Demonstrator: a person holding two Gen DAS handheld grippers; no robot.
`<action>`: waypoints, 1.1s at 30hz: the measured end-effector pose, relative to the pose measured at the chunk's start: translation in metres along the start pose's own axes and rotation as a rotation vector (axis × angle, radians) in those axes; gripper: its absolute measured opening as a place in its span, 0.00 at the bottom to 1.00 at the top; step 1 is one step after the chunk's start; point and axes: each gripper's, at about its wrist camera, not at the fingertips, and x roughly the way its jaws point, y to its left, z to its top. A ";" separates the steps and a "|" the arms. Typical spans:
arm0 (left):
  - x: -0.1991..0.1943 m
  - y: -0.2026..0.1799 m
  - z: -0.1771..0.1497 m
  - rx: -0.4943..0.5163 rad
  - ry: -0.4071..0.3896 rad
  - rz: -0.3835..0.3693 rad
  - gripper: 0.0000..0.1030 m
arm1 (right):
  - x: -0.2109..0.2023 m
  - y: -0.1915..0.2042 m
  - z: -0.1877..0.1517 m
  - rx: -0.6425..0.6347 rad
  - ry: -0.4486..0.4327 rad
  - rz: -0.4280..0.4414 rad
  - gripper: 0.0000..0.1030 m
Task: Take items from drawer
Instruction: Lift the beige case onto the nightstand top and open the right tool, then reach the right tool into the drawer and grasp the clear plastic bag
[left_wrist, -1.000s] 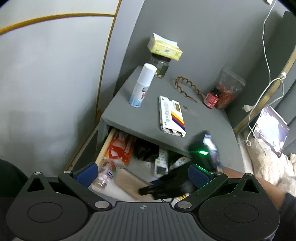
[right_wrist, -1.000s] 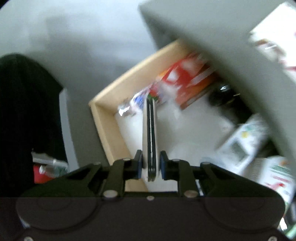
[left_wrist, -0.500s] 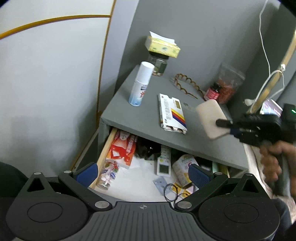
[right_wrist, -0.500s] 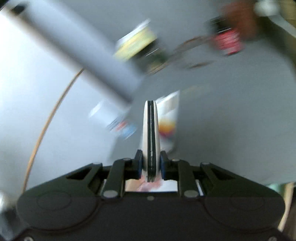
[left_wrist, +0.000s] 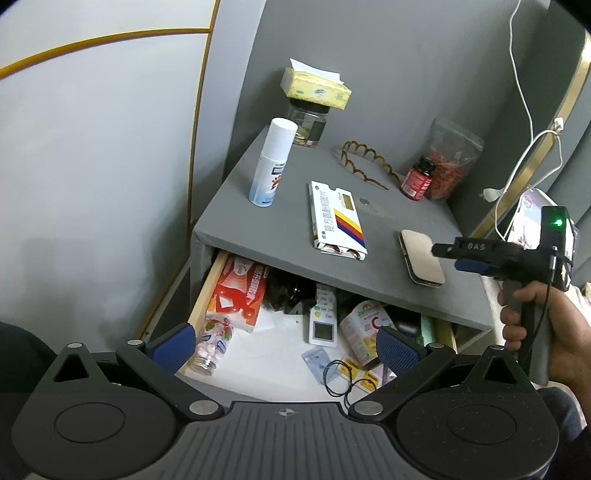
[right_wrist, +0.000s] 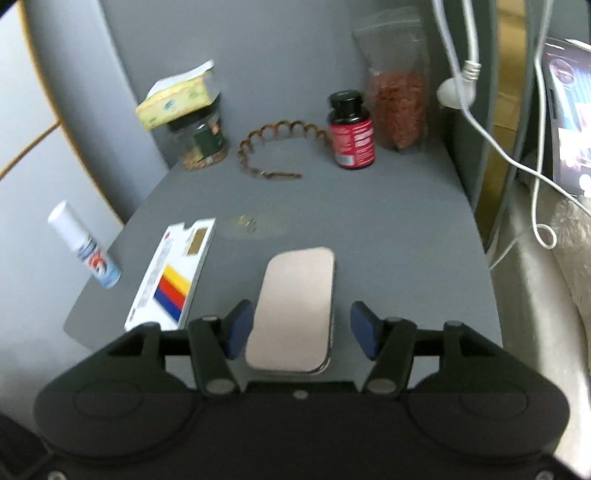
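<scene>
The drawer (left_wrist: 207, 288) under the grey nightstand top (left_wrist: 391, 221) stands open, holding a red packet (left_wrist: 240, 291), a pill bottle (left_wrist: 212, 341), a thermometer (left_wrist: 323, 325), a white tin (left_wrist: 364, 330) and small bits. A flat beige case (right_wrist: 293, 310) lies flat on the nightstand top (right_wrist: 388, 236), also seen in the left wrist view (left_wrist: 421, 256). My right gripper (right_wrist: 299, 328) is open, its jaws apart on either side of the case; it shows from the side in the left wrist view (left_wrist: 448, 256). My left gripper (left_wrist: 284, 345) is open and empty above the drawer's front.
On the top stand a white spray can (left_wrist: 273, 162), a medicine box (left_wrist: 338, 218), a jar with a tissue pack on it (left_wrist: 310, 114), a brown hair band (left_wrist: 365, 162), a red bottle (left_wrist: 419, 177) and a bag of red bits (left_wrist: 450, 162). White cables (right_wrist: 491, 122) hang at right.
My right gripper carried the beige case out of the drawer up to the nightstand top, laid it flat and opened. The left gripper stayed nearly still.
</scene>
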 end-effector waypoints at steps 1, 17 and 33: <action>0.000 0.000 0.000 0.001 0.002 -0.002 1.00 | 0.003 0.004 -0.001 -0.027 0.011 -0.012 0.60; 0.001 0.004 0.001 0.010 -0.005 0.019 1.00 | 0.054 0.045 0.022 -0.095 0.072 -0.165 0.59; 0.006 0.016 0.002 -0.039 0.014 0.034 1.00 | -0.026 0.010 -0.030 -0.070 0.110 0.082 0.67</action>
